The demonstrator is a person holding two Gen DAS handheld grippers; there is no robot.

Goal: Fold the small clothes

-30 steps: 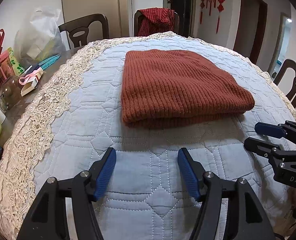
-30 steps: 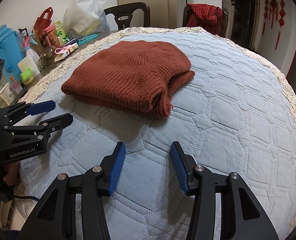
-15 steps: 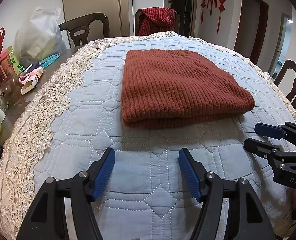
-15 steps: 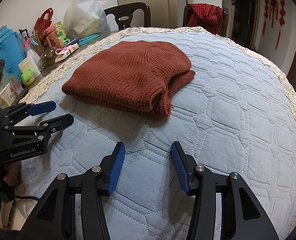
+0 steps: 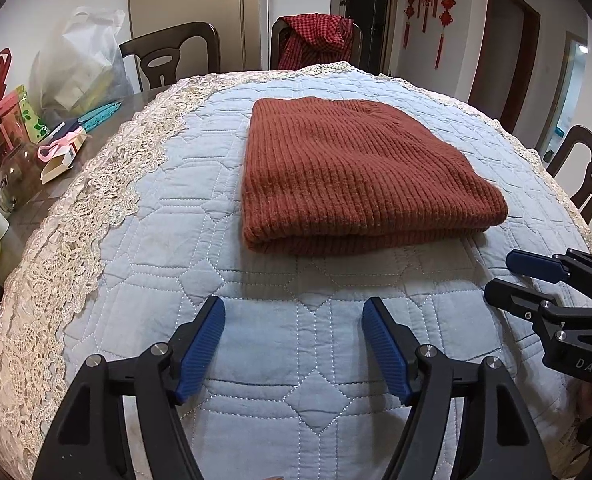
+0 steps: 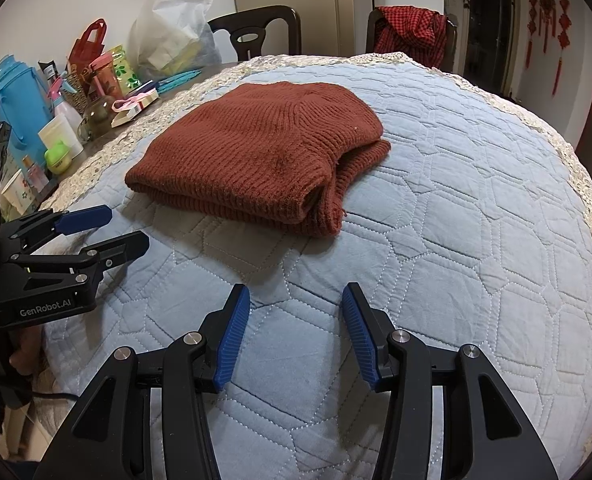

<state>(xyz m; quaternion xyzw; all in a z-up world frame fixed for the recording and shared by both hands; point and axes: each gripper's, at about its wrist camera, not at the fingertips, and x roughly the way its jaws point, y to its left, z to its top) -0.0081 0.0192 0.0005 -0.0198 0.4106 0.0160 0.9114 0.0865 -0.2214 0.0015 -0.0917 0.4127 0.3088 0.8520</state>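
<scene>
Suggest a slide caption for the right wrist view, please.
Folded rust knit sweater lies on the quilted cover; the right gripper stands open and empty.

Even indoor light, sharp focus. Soft shadow beneath the folded sweater (image 5: 360, 176) ahead of the jaws. Strong fisheye bending, dark corners vignetted.

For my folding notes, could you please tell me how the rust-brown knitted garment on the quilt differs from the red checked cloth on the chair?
The rust-brown knitted garment lies folded flat in layers on the blue quilt; the red checked cloth hangs bunched over a chair back beyond the table. The knit is one plain colour with ribbing; the cloth is checked. Neither is touched by a gripper.
</scene>
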